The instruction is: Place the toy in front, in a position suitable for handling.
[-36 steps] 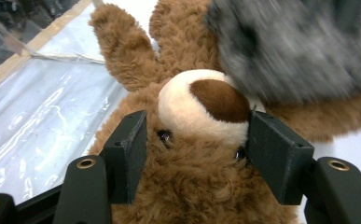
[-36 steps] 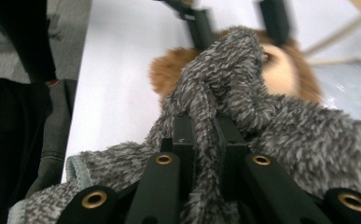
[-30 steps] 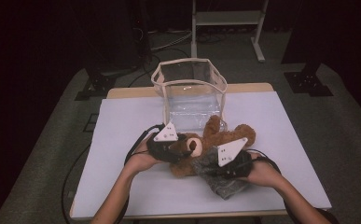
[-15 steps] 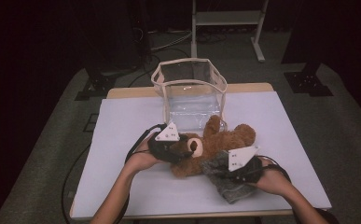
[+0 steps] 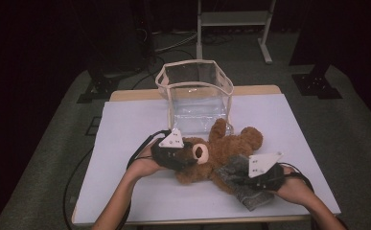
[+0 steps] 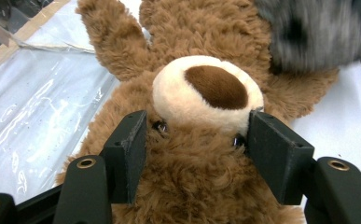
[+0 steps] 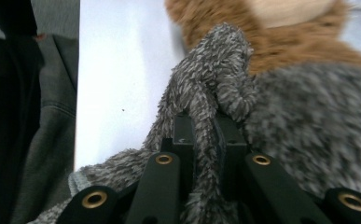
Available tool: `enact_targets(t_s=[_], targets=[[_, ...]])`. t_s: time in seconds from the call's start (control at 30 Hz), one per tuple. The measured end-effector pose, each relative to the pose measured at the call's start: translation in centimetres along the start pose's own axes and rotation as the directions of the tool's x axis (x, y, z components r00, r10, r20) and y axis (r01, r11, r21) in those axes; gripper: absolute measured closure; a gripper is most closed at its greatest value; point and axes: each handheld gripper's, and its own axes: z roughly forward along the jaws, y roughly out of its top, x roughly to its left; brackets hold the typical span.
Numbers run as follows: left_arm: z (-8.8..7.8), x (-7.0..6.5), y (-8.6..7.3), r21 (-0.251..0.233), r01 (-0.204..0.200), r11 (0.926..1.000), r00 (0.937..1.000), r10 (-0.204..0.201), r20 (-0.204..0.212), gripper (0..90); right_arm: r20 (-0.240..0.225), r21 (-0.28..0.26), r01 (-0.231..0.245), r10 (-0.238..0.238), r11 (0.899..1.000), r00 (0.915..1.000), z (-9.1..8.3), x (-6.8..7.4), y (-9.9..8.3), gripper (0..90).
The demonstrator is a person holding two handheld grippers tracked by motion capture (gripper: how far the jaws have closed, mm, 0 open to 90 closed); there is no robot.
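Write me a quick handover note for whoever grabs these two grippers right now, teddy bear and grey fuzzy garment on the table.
Left gripper: jaws clamped on the teddy bear at its head, either side of the muzzle.
Right gripper: shut on a fold of the grey fuzzy garment.
Bear lies on its back on the white table, just in front of the clear bag. The garment lies over its lower body, trailing toward the near edge.
Done: both things gripped.
Left: the garment looks not properly on the bear yet; bag empty.

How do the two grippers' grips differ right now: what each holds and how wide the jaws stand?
The left gripper clamps the brown teddy bear by its head, jaws set wide on either side of the muzzle. The right gripper pinches a thin fold of the grey fuzzy garment, jaws nearly together. Both are shut on soft plush on the white table.
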Motion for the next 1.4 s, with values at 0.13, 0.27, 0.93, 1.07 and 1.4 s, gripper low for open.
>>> enact_targets(t_s=[0.13,0.27,0.93,1.07,1.4], targets=[[0.0,-0.4,-0.3,0.0,-0.004,1.0,0.9998,0.004,0.02,38.4,0.033,-0.049,-0.009,0.01,0.999,0.9994,-1.3,-0.8,0.6,80.5],[-0.1,-0.9,-0.6,0.002,-0.017,0.9998,0.9991,0.017,0.039,38.0,0.047,-0.103,-0.02,0.025,0.995,0.9986,-1.4,-2.6,2.2,80.5],[0.0,-1.1,-0.7,0.018,-0.021,0.9996,0.9991,0.02,0.037,38.1,0.0,-0.035,0.037,-0.037,0.999,0.9993,3.2,-3.8,5.6,80.6],[-0.3,-1.4,-0.8,0.026,-0.033,0.9991,0.9981,0.031,0.053,38.3,0.032,-0.072,0.021,-0.018,0.997,0.9993,1.5,-5.1,5.9,80.5],[-0.9,-1.0,-0.3,0.01,-0.029,0.9995,0.9972,0.028,0.07,38.2,0.098,-0.058,-0.065,0.071,0.996,0.9927,-2.2,-7.1,3.3,80.4]])
